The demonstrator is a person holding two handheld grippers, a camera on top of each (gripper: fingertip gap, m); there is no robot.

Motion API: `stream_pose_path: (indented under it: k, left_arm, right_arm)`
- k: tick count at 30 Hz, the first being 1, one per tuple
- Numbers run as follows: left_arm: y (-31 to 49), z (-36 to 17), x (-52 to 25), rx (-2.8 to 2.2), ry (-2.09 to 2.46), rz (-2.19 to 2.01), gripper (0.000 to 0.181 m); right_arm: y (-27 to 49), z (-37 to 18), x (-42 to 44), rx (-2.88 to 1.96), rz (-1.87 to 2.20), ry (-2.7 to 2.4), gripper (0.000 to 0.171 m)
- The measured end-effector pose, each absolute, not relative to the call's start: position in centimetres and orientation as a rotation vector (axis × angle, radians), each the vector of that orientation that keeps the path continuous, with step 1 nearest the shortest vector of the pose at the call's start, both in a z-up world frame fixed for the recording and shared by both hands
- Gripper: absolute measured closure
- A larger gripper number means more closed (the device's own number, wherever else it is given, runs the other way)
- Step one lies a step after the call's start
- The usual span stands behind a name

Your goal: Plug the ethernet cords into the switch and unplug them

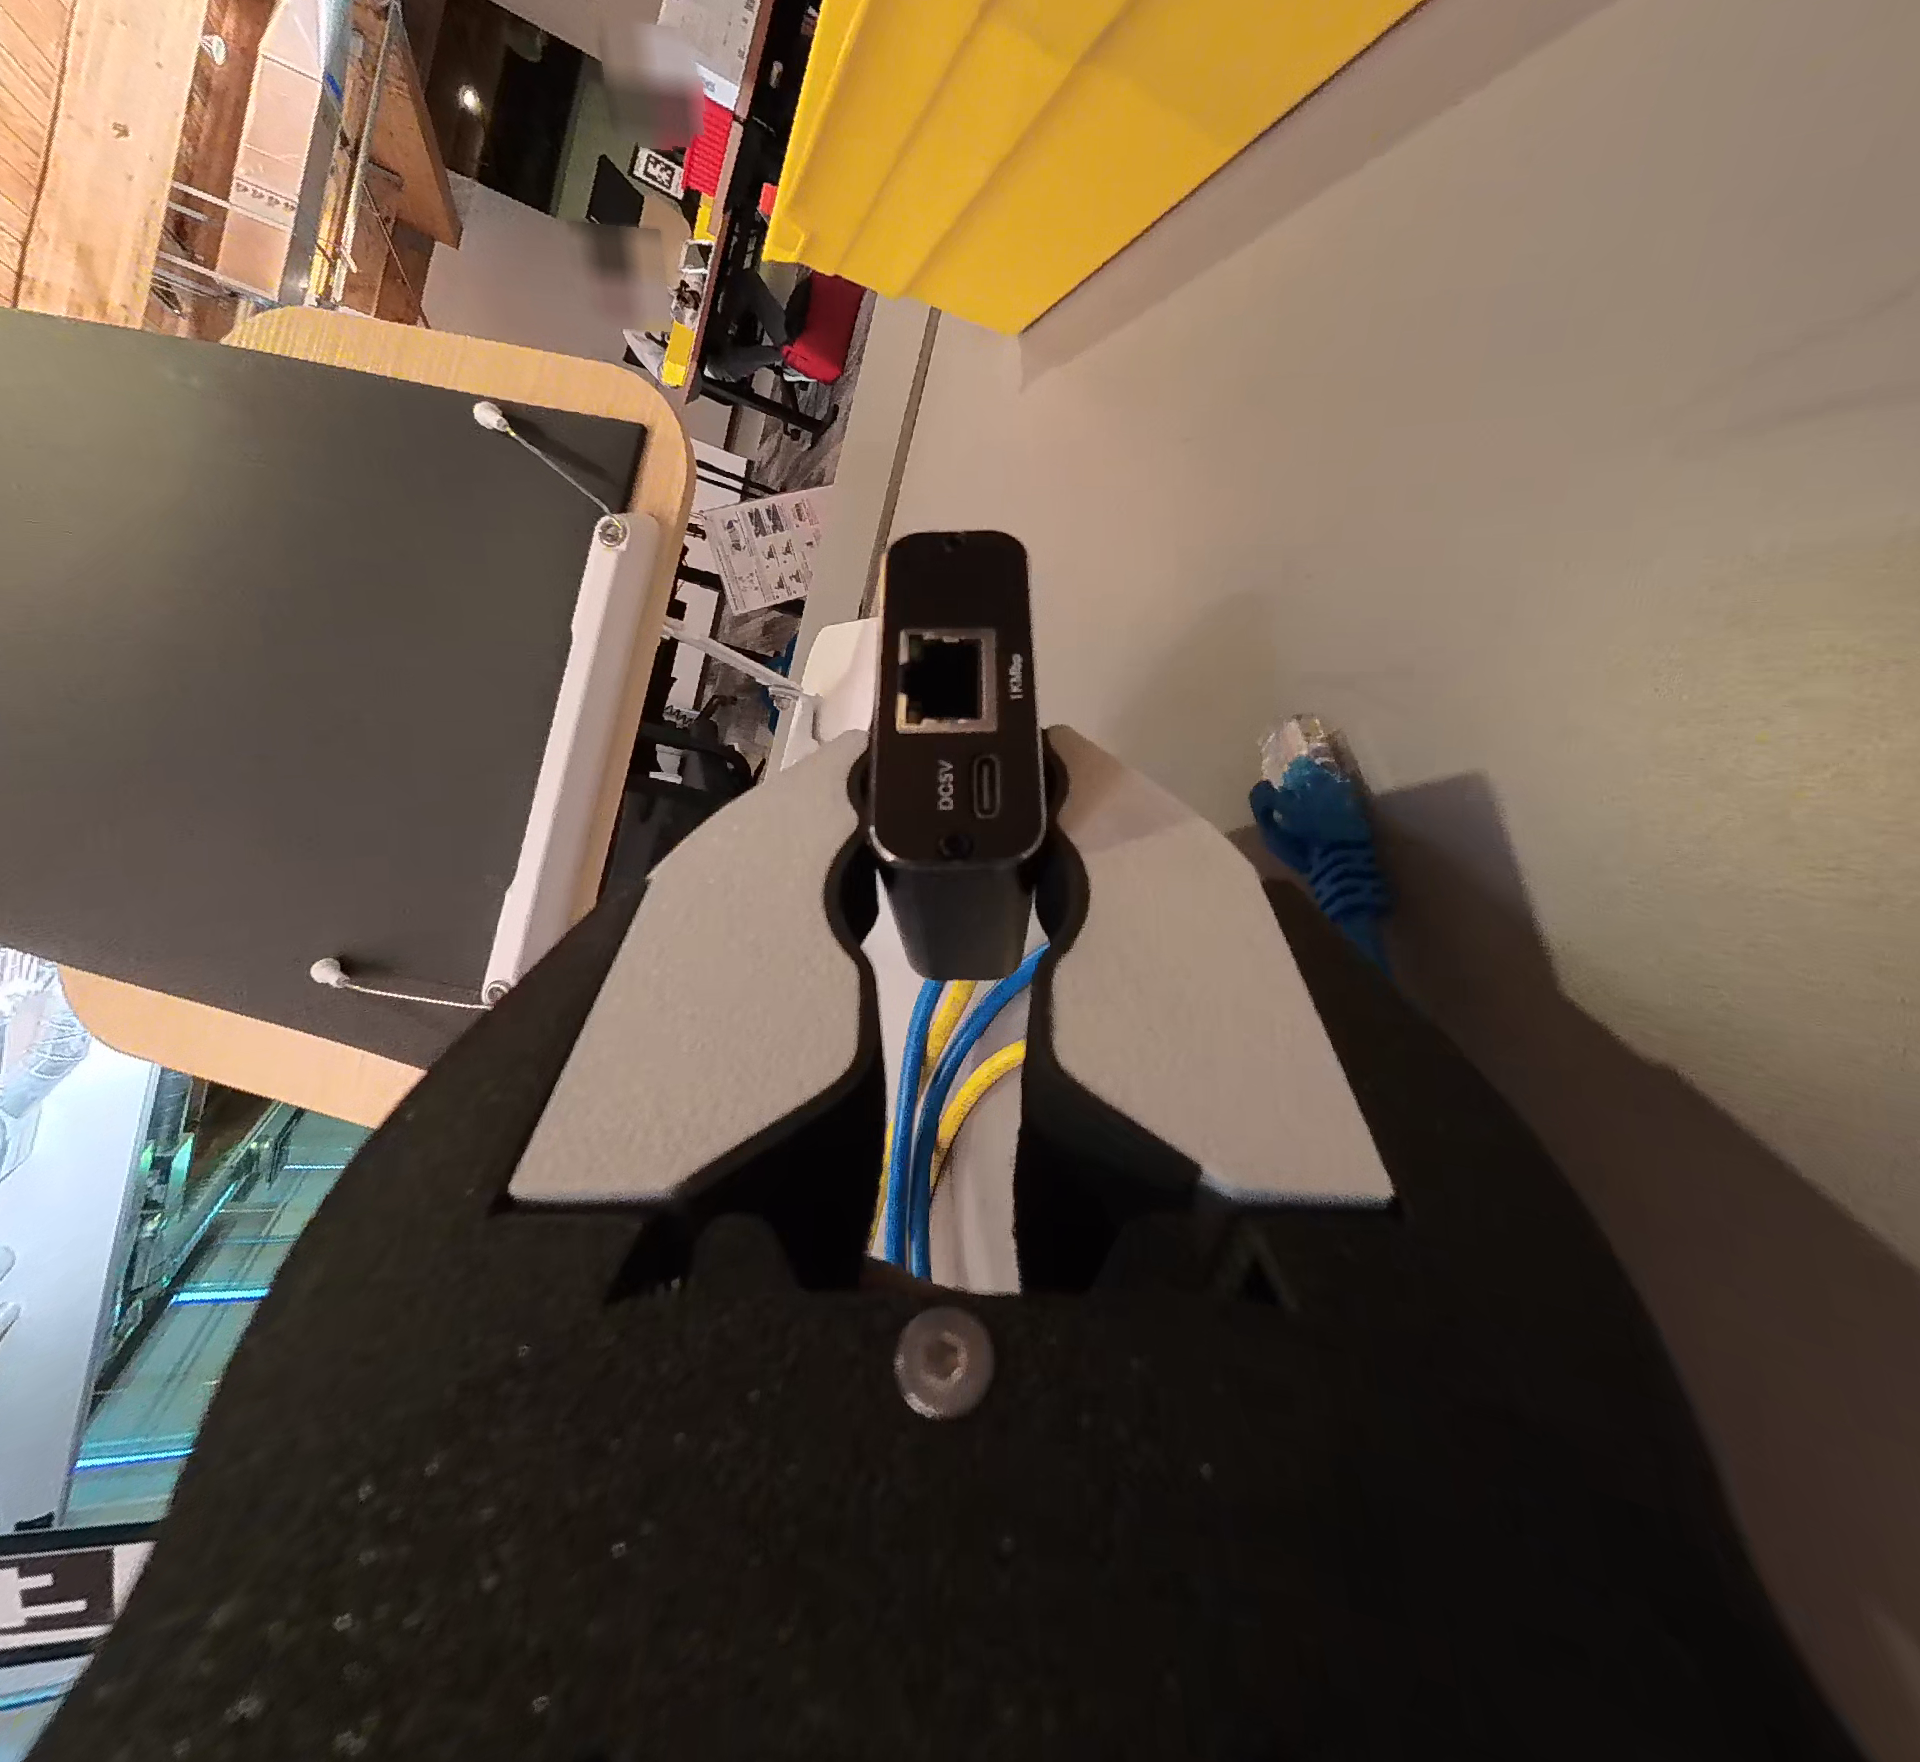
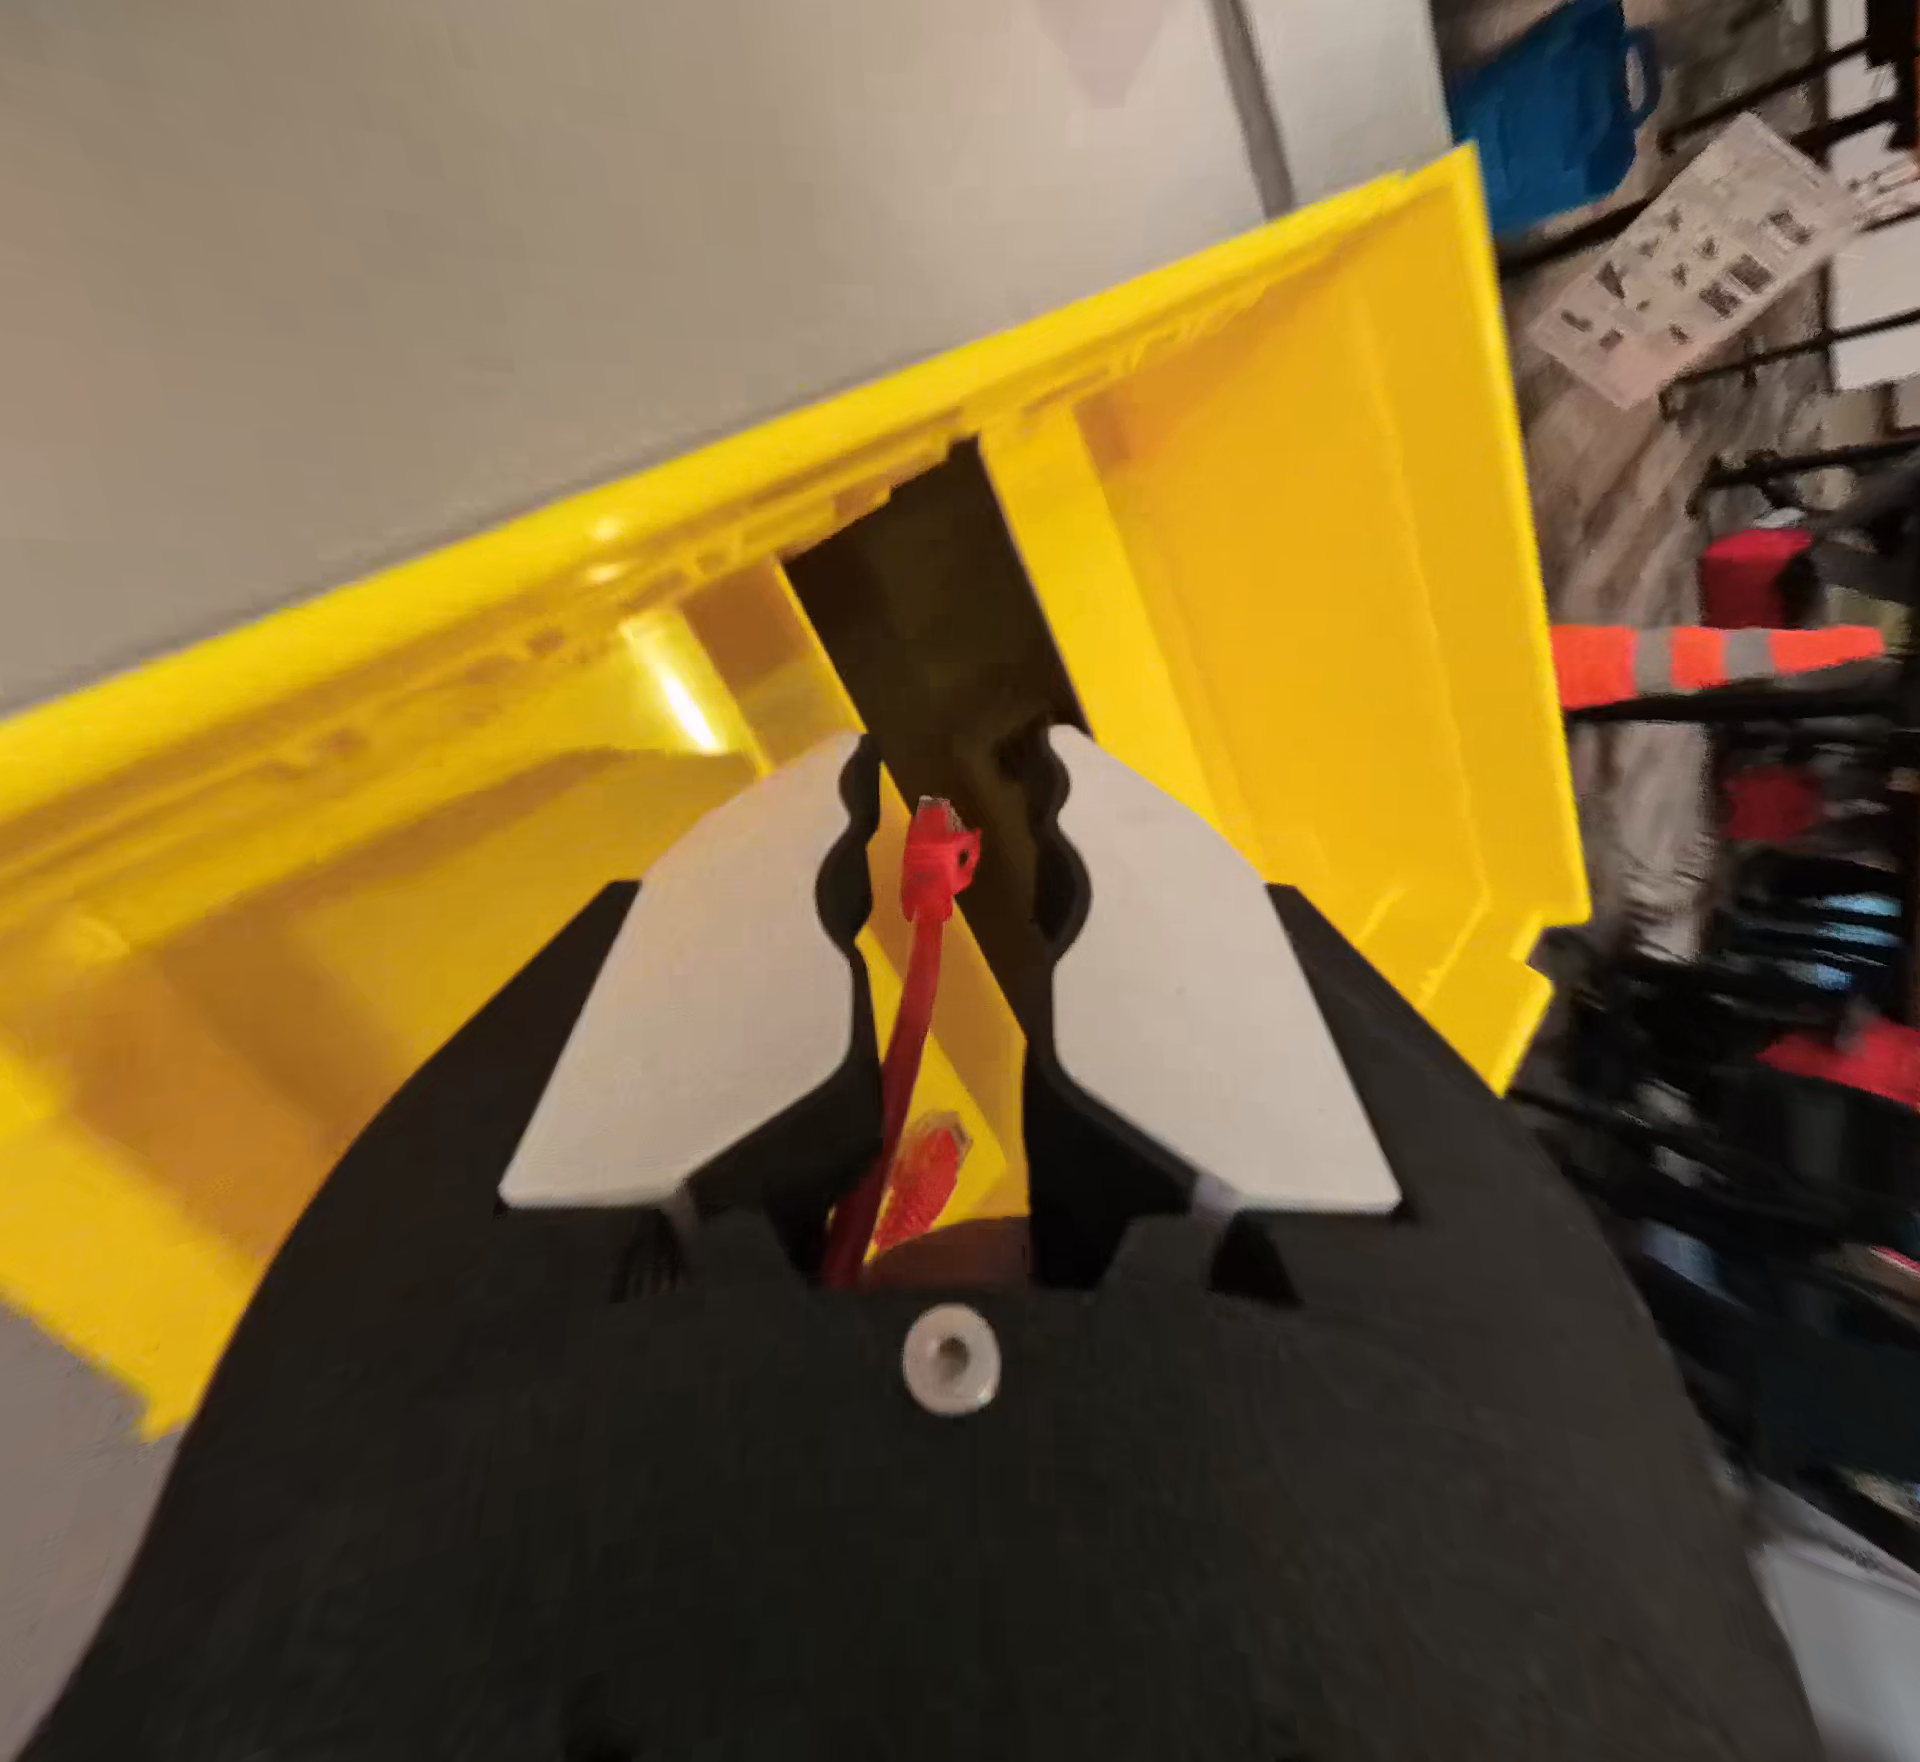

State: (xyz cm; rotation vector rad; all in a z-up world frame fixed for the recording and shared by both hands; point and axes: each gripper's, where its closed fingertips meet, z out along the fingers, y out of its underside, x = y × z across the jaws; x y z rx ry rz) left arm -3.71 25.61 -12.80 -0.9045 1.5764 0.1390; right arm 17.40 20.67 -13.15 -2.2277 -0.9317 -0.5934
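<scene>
A: Left tongs (image 1: pixel 954 813) are clamped on the switch (image 1: pixel 954 725), holding it up off the worktop (image 1: pixel 1558 673) with its port face turned toward the camera. The one socket showing is empty.

B: That grip makes sense: squeezed on the narrow sides, the open socket stays clear for a plug to come in. Nothing is plugged into that face yet.

A: A blue cord (image 1: pixel 1320 839) lies on the worktop just beside the left tongs, its clear plug pointing away. More blue and yellow cords (image 1: pixel 961 1078) run underneath, between the fingers.

B: Over on the right, the right tongs (image 2: pixel 956 829) stand apart, gripping nothing. They hover over the yellow bin (image 2: pixel 1299 621), which sits on the worktop.

A: And framed in the gap is a red cord (image 2: pixel 940 855), plug end up, lying inside the bin. The picture is blurred, but it looks untouched.

B: So my read: the right side is lining up on that red plug to pick it, while the left keeps the switch steady as a target. A second red plug (image 2: pixel 925 1167) lies lower in the bin.
</scene>
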Motion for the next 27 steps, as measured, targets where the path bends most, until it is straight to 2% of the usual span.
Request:
stream_pose_path:
  k: [4,7,12,17,20,22,24,26,27]
  left_arm:
    - [25.6,-12.9,-3.7,-0.9,1.581,0.145,0.155]
    - [25.7,-12.9,-3.7,-0.902,1.581,0.146,0.155]
    - [25.7,-13.2,-3.7,-0.901,1.591,0.154,0.155]
    - [25.6,-13.2,-3.7,-0.895,1.593,0.159,0.155]
    - [25.8,-13.2,-3.8,-0.902,1.59,0.157,0.155]
    - [25.9,-13.2,-3.8,-0.905,1.588,0.161,0.155]
    - [26.0,-13.1,-3.9,-0.907,1.585,0.162,0.155]
    - [26.0,-12.8,-3.9,-0.907,1.576,0.163,0.155]
    - [26.0,-12.7,-4.0,-0.904,1.572,0.163,0.155]
  right_arm:
    - [20.4,-15.5,18.4,-2.285,-0.746,-1.02,0.14]
    - [20.1,-16.0,17.1,-2.316,-0.557,-0.958,0.138]
    - [19.5,-15.6,15.0,-2.366,-0.104,-0.772,0.121]
    - [20.7,-9.5,16.0,-2.162,0.015,-0.534,0.107]
    - [19.7,-3.9,16.4,-2.0,0.016,-0.417,0.108]
    - [17.5,-2.3,16.6,-2.013,0.01,-0.337,0.11]
    - [14.5,-3.2,17.4,-2.09,-0.063,-0.241,0.109]
    - [11.3,-6.1,18.2,-2.184,-0.184,-0.15,0.096]
    - [9.8,-8.0,18.5,-2.23,-0.239,-0.097,0.095]
